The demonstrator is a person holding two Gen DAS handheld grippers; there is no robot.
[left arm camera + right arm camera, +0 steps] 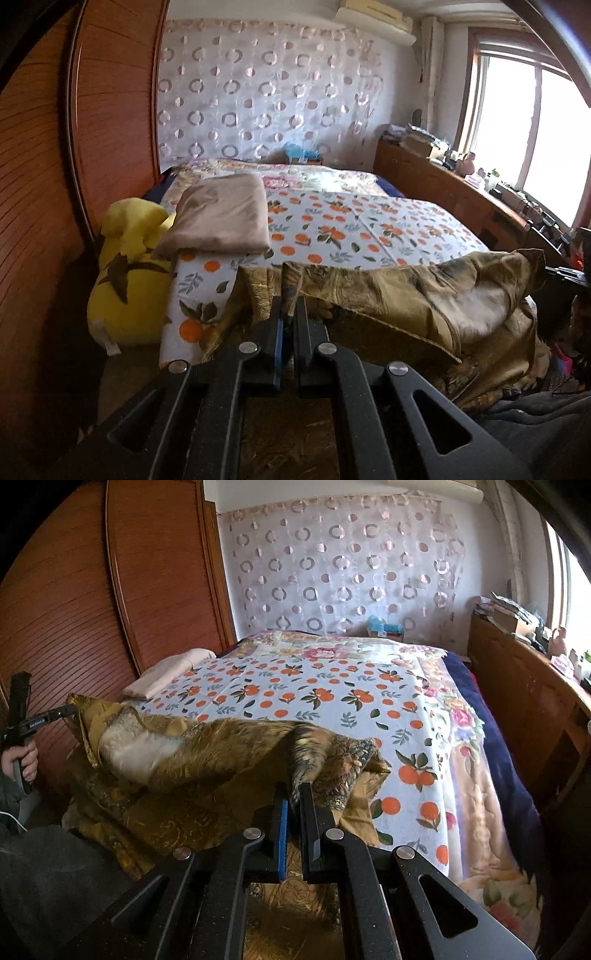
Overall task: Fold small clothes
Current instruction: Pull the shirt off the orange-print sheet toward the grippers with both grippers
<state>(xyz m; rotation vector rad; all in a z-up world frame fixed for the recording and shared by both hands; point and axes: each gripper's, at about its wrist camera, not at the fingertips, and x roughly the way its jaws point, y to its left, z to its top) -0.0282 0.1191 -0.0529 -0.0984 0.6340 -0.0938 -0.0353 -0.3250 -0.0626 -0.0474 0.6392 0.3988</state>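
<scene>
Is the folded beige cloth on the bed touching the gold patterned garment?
Apart. The left wrist view shows orange-print sheet between the folded beige cloth and the gold patterned garment.

Wooden wardrobe (110, 122), bed (332, 701), bright window (524, 125)
</scene>
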